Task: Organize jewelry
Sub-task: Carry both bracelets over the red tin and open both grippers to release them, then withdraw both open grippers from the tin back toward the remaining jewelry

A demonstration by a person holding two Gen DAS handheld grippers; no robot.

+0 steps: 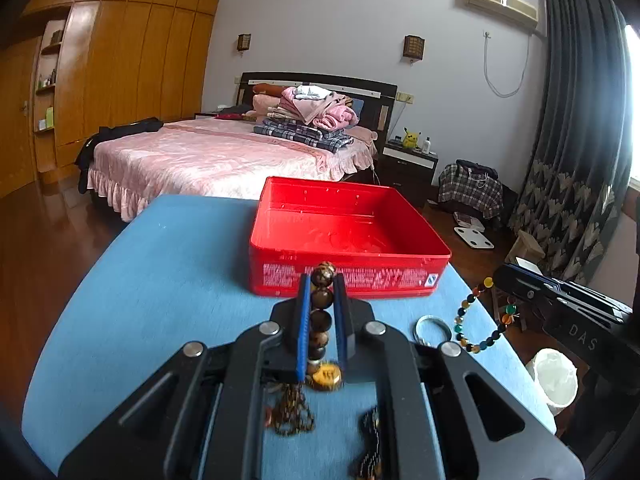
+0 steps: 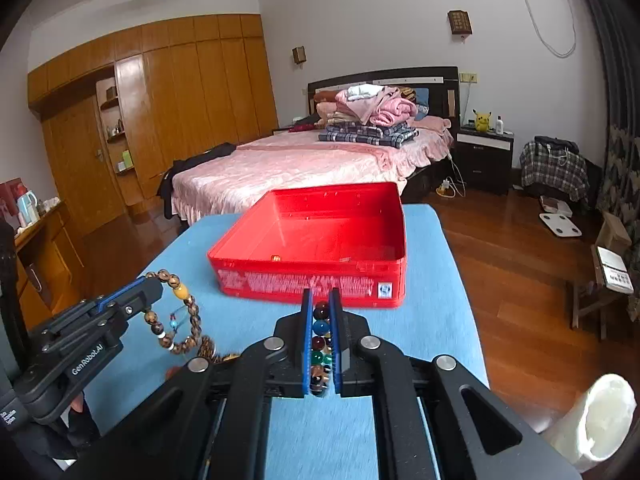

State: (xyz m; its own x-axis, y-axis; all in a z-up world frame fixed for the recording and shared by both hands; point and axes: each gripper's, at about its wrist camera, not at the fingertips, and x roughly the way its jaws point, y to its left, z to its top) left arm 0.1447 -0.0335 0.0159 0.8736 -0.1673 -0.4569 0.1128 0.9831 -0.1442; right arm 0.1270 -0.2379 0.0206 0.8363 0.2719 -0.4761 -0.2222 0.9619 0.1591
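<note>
An open red box stands on the blue table; it also shows in the right wrist view. My left gripper is shut on a brown bead bracelet, held above the table short of the box. From the right wrist view the bracelet hangs from the left gripper. My right gripper is shut on a multicoloured bead bracelet, also short of the box. From the left wrist view this bracelet hangs from the right gripper.
A metal ring lies on the table right of my left gripper. Dark beaded pieces lie near the table's front. A white bin stands on the floor at the right. A bed is behind the table.
</note>
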